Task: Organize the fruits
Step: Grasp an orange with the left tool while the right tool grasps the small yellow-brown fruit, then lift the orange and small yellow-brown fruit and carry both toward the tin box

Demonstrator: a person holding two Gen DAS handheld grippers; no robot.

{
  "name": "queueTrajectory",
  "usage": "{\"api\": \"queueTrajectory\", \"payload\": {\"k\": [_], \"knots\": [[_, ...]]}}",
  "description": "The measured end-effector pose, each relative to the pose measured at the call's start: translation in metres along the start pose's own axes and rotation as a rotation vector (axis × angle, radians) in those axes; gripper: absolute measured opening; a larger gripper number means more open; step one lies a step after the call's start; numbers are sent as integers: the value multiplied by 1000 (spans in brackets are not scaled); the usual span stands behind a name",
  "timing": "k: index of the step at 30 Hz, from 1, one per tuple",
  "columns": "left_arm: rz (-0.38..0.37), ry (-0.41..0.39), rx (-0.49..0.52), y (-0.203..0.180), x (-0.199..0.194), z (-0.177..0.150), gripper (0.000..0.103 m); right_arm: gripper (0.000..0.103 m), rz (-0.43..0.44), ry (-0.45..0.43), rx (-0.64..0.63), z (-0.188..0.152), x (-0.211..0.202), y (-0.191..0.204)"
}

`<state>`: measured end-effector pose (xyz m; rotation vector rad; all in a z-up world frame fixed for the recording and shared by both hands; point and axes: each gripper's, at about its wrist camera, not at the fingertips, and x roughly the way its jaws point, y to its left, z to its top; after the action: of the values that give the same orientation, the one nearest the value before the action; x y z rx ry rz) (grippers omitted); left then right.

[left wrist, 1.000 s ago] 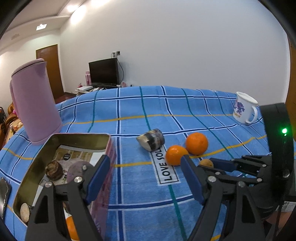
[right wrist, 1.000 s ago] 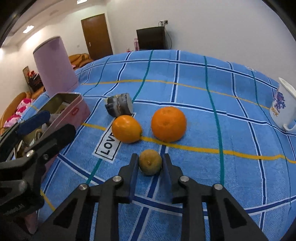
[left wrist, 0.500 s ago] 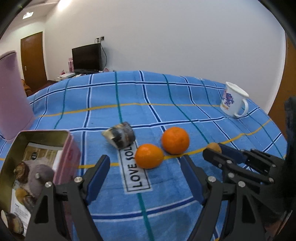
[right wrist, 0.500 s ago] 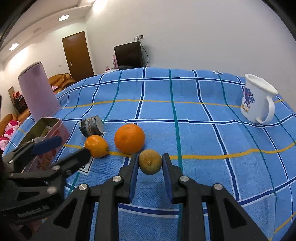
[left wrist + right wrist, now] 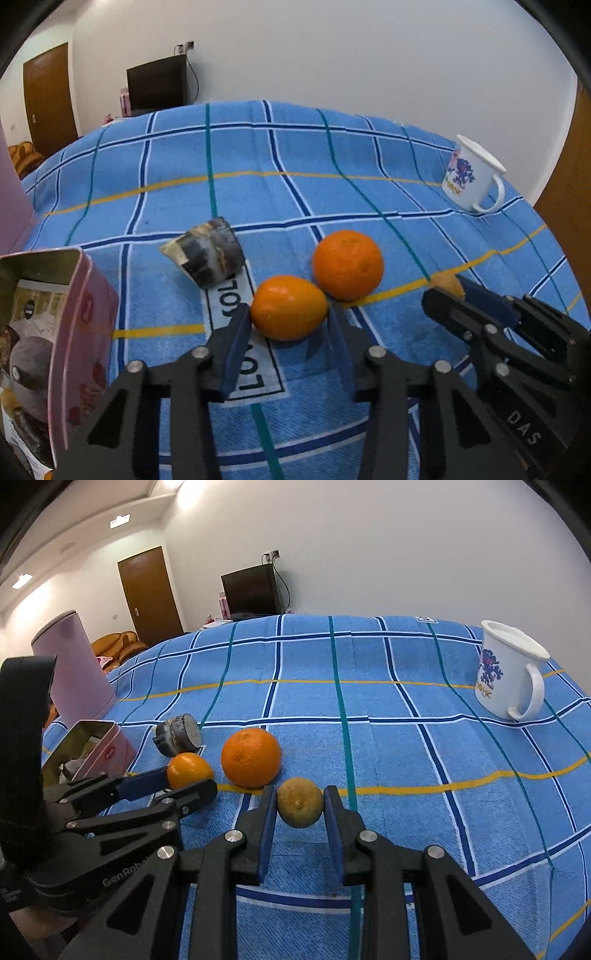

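A small orange [image 5: 290, 306] lies on the blue checked cloth [image 5: 258, 192], touching a larger orange [image 5: 347, 264] behind it. My left gripper [image 5: 288, 319] is closing its jaws on the small orange, and both blue pads touch its sides. My right gripper [image 5: 300, 803] is shut on a small yellow-green citrus [image 5: 300, 805] that rests on the cloth. In the right wrist view the left gripper [image 5: 177, 781] grips the small orange [image 5: 188, 768] beside the larger orange [image 5: 251, 757]. The right gripper [image 5: 447, 291] shows at the right of the left wrist view.
An open pink tin [image 5: 88, 317] with dark items inside stands at the left. A crumpled grey wrapper [image 5: 207, 254] lies behind the small orange. A white mug [image 5: 509, 672] stands at the far right, a pink jug [image 5: 70, 668] at the far left.
My left gripper came forward and down from beside the tin to the small orange, and its jaws narrowed onto it. The right gripper kept its hold on the yellow-green citrus.
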<state>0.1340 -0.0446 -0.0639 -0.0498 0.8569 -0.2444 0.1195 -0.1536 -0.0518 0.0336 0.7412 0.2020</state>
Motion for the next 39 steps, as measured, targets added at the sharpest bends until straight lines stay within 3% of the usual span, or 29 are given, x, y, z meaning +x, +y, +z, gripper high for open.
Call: {"api": "queueTrajectory", "payload": {"k": [7,22,39], "knots": [[-19,-23,10,-2,-11,-8,44,27,15,-10,-2,0,-1,0],[15,-154,51,-8,-37,-12,44,27,41,-62,-30,-3,-12,4],[2,-255,23,-4,-57,-16,44,27,62,-149,-51,-6,-29,8]]}}
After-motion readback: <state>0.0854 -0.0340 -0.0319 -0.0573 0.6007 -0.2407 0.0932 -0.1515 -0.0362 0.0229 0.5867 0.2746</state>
